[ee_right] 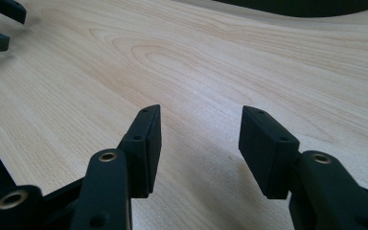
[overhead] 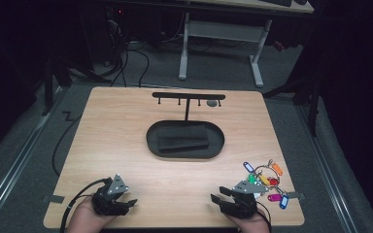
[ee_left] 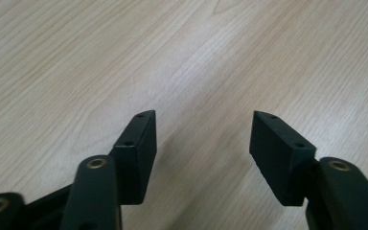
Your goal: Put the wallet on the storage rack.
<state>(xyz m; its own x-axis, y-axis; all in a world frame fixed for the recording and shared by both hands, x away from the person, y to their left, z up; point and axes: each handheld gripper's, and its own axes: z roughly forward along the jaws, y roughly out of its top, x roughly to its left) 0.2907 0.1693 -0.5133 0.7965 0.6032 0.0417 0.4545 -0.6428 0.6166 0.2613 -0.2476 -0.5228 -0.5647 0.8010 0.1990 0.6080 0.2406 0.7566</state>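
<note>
As both sit empty, L tool [overhead: 132, 204], R tool [overhead: 215, 194] agape

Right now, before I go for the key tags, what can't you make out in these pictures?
- Key tags, high view: too small and tangled to count or tell rings apart; right gripper body covers the nearest ones.
- Small grey thing on the rack, high view: too small to identify.
- Black block in the oval tray, high view: dark on dark, outline unclear.
- Left gripper, open: its view gives bare tabletop.
</note>
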